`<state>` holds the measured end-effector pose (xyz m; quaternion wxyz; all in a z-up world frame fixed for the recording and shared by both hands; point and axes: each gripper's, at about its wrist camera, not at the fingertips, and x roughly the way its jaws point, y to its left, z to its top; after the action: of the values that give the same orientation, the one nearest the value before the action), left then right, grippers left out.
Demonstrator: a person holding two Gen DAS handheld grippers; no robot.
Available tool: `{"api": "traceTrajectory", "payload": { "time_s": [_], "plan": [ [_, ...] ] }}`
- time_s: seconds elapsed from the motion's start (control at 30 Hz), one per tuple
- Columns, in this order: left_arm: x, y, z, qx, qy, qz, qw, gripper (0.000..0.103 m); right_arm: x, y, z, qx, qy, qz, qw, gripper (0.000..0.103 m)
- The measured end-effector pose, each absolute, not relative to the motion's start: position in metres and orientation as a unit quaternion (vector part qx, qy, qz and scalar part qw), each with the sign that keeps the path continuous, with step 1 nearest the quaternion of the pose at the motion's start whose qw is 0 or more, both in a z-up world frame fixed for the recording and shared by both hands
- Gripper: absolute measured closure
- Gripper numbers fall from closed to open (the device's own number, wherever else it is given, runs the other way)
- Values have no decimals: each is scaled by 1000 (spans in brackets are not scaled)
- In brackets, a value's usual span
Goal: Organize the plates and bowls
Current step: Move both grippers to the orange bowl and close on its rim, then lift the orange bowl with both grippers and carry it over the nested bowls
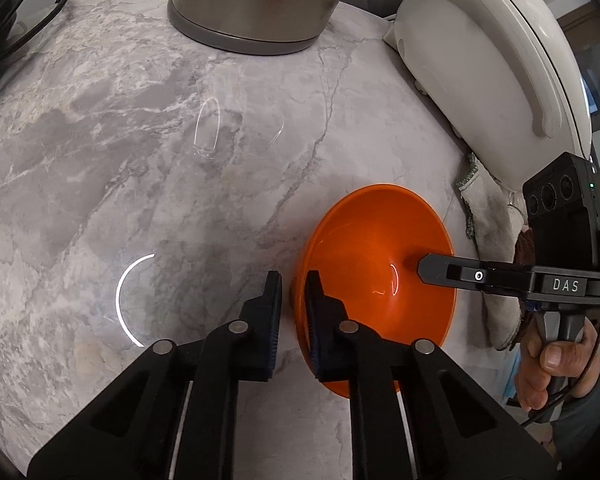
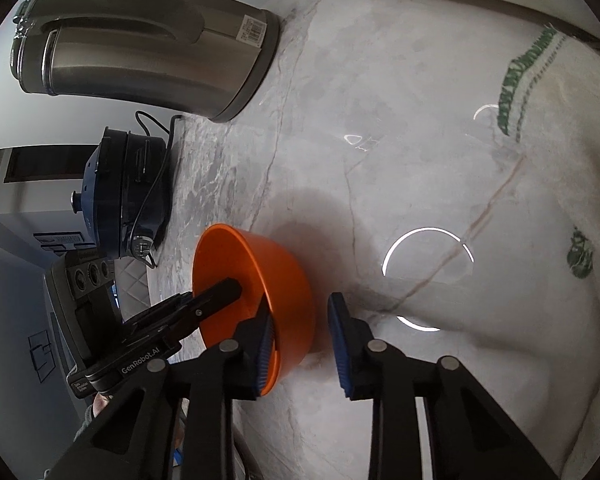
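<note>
Both grippers on the orange bowl (image 1: pixel 376 280)

My left gripper (image 1: pixel 294 292) and right gripper (image 2: pixel 300 320) each have jaws clamped over its rim on the marble surface (image 1: pixel 140 160).

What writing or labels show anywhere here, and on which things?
"DAS": on the right gripper, seen from the left wrist.
"GenRobot.AI": on the left gripper, seen from the right wrist.
Barcode sticker on the steel kettle: too small to read.
Green print on the white cloth: blurred, unreadable.
</note>
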<state>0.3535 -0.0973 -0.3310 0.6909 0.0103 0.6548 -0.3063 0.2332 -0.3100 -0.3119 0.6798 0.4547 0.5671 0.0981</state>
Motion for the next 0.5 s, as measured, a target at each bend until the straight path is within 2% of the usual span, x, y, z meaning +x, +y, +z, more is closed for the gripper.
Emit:
{"api": "traceTrajectory", "payload": {
  "time_s": [0.07, 0.5],
  "plan": [
    [352, -100, -330, 16, 655, -306, 691, 95, 235, -308, -311, 455, 568, 100, 679, 82],
    [346, -102, -322, 3, 664, -299, 685, 95, 233, -311, -307, 468, 569, 88, 671, 82]
  ]
}}
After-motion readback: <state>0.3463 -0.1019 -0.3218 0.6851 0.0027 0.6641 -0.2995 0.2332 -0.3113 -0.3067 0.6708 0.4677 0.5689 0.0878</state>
